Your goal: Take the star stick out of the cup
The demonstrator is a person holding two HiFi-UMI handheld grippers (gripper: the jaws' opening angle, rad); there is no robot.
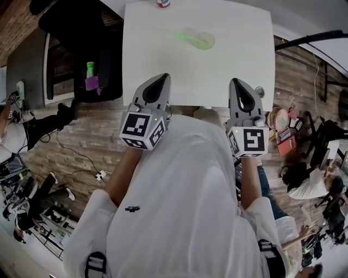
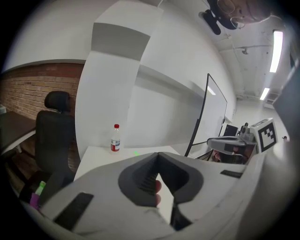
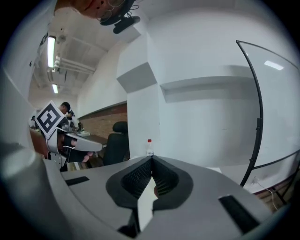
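Observation:
A clear cup [image 1: 206, 40] stands on the far middle of the white table [image 1: 163, 54], with the green star stick [image 1: 186, 37] leaning out of it to the left. In the left gripper view only a green speck of the stick [image 2: 136, 153] shows above the jaws. My left gripper [image 1: 162, 79] hovers at the table's near edge, well short of the cup, with its jaws closed tip to tip and nothing between them. My right gripper [image 1: 237, 82] is level with it on the right, also shut and empty. Each gripper's closed tips, left [image 2: 158, 155] and right [image 3: 151, 158], fill its own view.
A small water bottle [image 1: 163, 2] with a red cap stands at the table's far edge, also seen as the bottle [image 2: 115, 138] and the bottle [image 3: 149, 147]. A black office chair [image 2: 54, 136] and a dark desk [image 1: 81, 65] are left of the table. People sit at the right [image 1: 315, 179].

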